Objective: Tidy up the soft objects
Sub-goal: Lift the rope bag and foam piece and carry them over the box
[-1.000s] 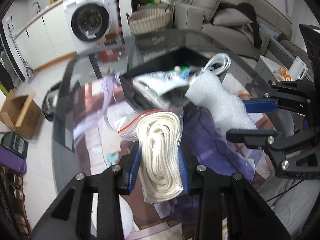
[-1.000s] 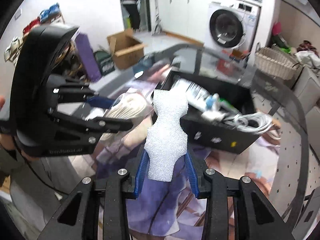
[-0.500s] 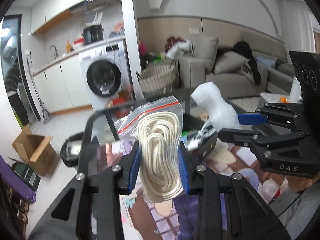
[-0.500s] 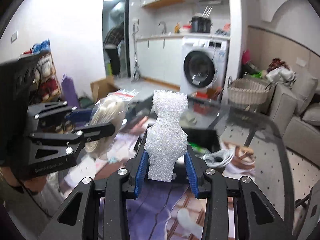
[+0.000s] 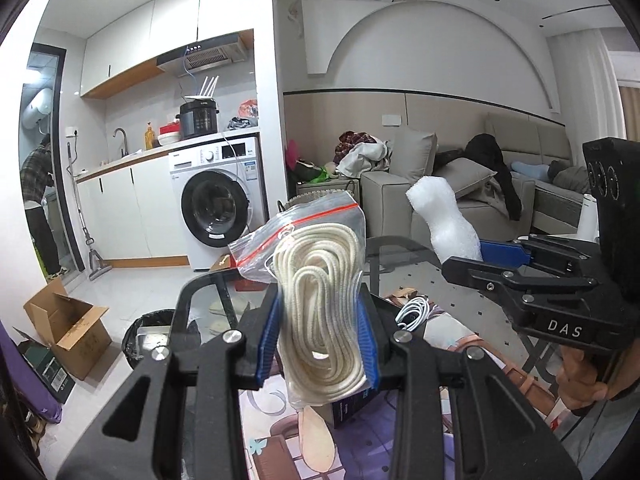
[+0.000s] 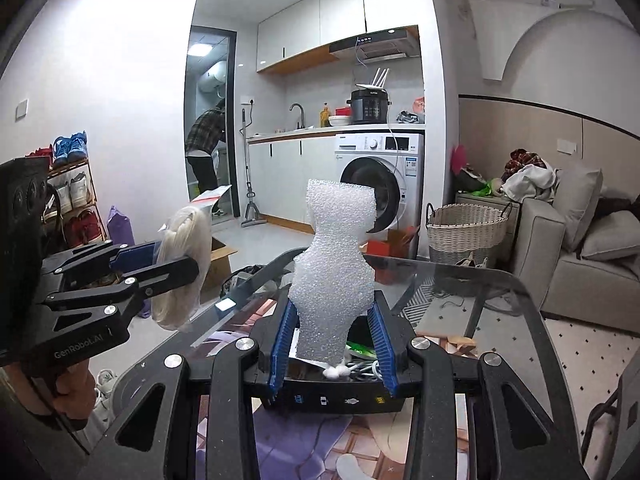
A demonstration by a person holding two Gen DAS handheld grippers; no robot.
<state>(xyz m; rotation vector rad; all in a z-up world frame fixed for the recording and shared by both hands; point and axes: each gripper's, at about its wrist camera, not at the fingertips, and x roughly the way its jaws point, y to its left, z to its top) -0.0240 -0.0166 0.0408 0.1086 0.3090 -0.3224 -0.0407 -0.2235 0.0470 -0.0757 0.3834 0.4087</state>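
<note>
In the left wrist view, a clear zip bag of coiled white rope [image 5: 322,308] is clamped between the blue pads of the left gripper [image 5: 320,340] and is held up off the glass surface [image 5: 460,292]. To the right, the right gripper [image 5: 476,258] is seen from the side, gripping a white foam piece [image 5: 444,216] that stands up from it. A white cable [image 5: 412,312] can be made out lower down, behind the left gripper.

In the right wrist view, the foam piece [image 6: 336,264] is pinched near its lower end by the right gripper [image 6: 332,344] and rises upright above a black box [image 6: 332,396] on the surface. White cables [image 6: 360,364] and other small items are seen lying in the box. At the left, the left gripper [image 6: 176,258] is shown with the bagged rope [image 6: 182,268] in its grip.

The task is judged to be midway: both soft items have been picked up but neither has been put away, and placement, probably in the black box, remains to be done.
</note>
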